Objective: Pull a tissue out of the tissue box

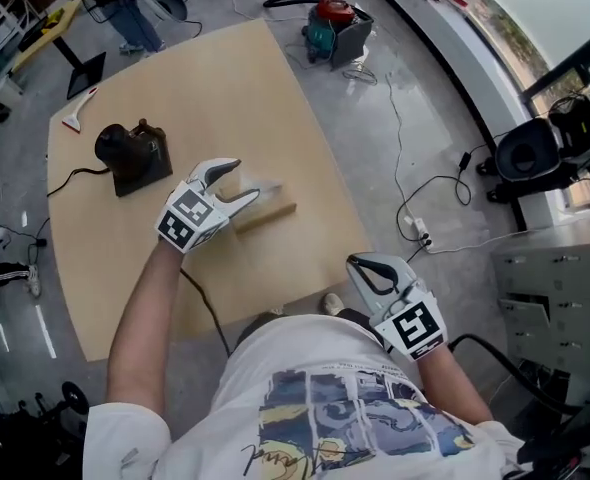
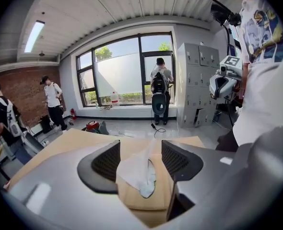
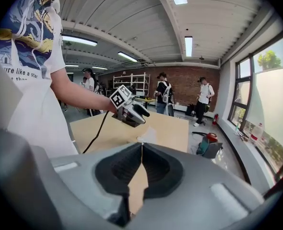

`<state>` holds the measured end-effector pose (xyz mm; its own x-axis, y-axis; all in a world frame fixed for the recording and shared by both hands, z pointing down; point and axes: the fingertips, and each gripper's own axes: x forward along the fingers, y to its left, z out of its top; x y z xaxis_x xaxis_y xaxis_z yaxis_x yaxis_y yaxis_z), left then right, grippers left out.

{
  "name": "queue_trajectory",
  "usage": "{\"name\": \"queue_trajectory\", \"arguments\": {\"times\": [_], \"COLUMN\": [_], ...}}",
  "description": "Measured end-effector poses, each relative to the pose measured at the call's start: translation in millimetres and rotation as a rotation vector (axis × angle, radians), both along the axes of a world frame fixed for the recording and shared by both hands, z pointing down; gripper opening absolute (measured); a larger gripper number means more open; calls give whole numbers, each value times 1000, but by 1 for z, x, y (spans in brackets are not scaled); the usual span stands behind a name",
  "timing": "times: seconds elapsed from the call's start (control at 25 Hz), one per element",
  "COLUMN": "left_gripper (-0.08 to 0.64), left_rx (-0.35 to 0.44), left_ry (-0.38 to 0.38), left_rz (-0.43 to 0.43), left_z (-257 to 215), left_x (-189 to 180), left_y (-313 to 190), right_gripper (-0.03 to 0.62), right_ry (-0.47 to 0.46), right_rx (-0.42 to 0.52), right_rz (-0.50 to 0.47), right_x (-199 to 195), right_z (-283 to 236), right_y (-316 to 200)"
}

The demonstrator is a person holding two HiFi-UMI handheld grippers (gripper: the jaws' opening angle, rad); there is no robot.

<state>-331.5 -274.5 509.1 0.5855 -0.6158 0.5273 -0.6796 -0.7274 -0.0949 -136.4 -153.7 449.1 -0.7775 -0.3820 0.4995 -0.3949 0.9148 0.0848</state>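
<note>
A light wooden tissue box lies on the tan table, with a white tissue sticking up from its slot. My left gripper hovers at the box, open. In the left gripper view the tissue stands between the two spread pads without either pressing on it, above the box top. My right gripper is shut and empty, held off the table's near edge, close to the person's body. The right gripper view looks over its shut jaws toward the left gripper and the tissue.
A black device on a dark base sits at the table's left with a cable running off the edge. A white tool lies near the far-left corner. A red and green machine and loose cables are on the floor; people stand around.
</note>
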Motion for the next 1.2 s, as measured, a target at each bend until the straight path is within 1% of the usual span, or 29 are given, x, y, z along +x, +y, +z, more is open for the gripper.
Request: {"name": "queue_trajectory", "arguments": {"times": [0.12,0.36,0.52,0.64,0.68,0.8,0.92,1.0,1.12,1.2], "left_gripper": [273,273,273,268,254,188,162,131,58,21], "left_rx": [-17,-61,-94,-112,-113,-113,-120,-118,-105,-106], "left_ry": [-29,-130,-181,-214,-222,-243,-297,-324,-333,-344], "left_rz": [74,257,333,363,370,388,418,430,418,409], "left_z": [13,39,56,63,64,66,73,74,69,68], "left_x": [6,22,26,30,31,28,27,28,27,25], "left_y": [-12,-16,-16,-16,-15,-13,-8,-5,-5,-5], "right_gripper": [5,5,5,5,5,5,5,5,5,5], "right_ry": [14,36,46,49,51,52,53,53,49,46], "right_rx": [-11,-30,-44,-50,-51,-51,-53,-54,-51,-49], "right_rz": [39,93,99,102,104,106,104,102,102,102], "right_x": [2,8,7,12,13,12,14,18,21,24], "right_z": [3,9,14,16,16,17,18,18,17,16], "right_y": [0,2,5,6,5,4,3,3,2,3]}}
